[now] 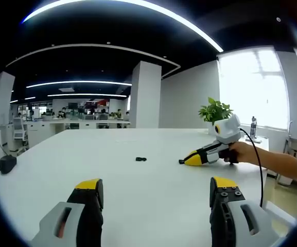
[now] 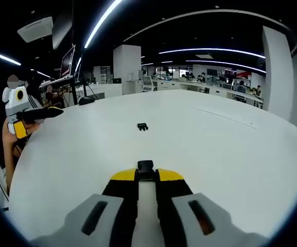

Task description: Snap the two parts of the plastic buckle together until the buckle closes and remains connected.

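One black buckle part (image 2: pixel 145 165) sits pinched between the closed yellow-tipped jaws of the right gripper (image 2: pixel 146 175), poking out just past the tips. The other buckle part (image 2: pixel 142 126) lies loose on the white table (image 2: pixel 230 154), well ahead of that gripper and slightly to its left, untouched.

In the left gripper view the loose buckle part (image 1: pixel 141 159) lies well ahead of the left gripper (image 1: pixel 156 188), between its two wide-spread jaws, which hold nothing. To its right, the right gripper (image 1: pixel 185 161) rests low over the table (image 1: pixel 112 170), held by a person's hand (image 1: pixel 243 153); whatever it grips there is too small to tell. Behind that hand stands a potted plant (image 1: pixel 214 110).

The right gripper view shows the left gripper (image 2: pixel 20 128) at its far left edge, raised off the table in a hand.
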Available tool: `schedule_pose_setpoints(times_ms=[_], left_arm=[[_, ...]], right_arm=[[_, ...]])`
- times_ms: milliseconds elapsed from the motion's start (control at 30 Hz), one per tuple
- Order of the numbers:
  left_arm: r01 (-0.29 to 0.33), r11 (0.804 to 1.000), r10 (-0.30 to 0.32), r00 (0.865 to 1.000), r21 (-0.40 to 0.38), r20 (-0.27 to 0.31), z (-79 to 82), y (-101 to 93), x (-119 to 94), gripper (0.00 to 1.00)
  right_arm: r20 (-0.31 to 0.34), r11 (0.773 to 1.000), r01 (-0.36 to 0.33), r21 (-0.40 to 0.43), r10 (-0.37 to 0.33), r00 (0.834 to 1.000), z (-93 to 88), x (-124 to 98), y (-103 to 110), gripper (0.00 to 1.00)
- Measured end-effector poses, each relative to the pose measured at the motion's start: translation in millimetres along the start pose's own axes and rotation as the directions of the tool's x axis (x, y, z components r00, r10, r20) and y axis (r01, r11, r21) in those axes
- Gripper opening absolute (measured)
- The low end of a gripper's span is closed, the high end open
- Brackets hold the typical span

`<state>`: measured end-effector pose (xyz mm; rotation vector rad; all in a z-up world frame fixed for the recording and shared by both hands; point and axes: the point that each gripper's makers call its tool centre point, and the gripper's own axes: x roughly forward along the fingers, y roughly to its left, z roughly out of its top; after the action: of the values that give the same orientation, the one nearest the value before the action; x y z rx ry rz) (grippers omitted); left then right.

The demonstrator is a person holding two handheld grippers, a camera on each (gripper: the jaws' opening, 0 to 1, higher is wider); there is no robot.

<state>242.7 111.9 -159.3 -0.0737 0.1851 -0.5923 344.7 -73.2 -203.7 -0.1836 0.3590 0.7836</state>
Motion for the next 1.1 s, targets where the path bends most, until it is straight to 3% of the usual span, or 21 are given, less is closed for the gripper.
schedule_pose_setpoints(times_ms=[333,500,733,1100], left_arm=[[-0.001,1.000,0.001,1.000,-0.001,-0.001,-0.6,0.2,0.8,0.86],[0.004,1.000,-0.004,1.000,0.001,-0.005,-1.4,-1.9,2.6,0.86],[0.007,1.000,-0.007,1.000,0.004,-0.009,-2.4,-3.9,4.1,0.86],[0.015,1.000,-0.015,1.000,0.006,-0.007,-1.9,-6.7,5.4,0.87]], right_arm=[[0.003,0.991,-0.124,-0.054,0.125,0.992,0.3,0.2,-2.0,0.12],[0.001,0.984,-0.153,-0.089,0.153,0.988,0.5,-2.2,-6.4,0.12],[-0.031,0.960,-0.238,-0.144,0.236,0.971,0.0,-4.9,-6.9,0.12],[-0.016,0.932,-0.320,-0.171,0.322,0.947,2.5,-5.1,-4.5,0.12]])
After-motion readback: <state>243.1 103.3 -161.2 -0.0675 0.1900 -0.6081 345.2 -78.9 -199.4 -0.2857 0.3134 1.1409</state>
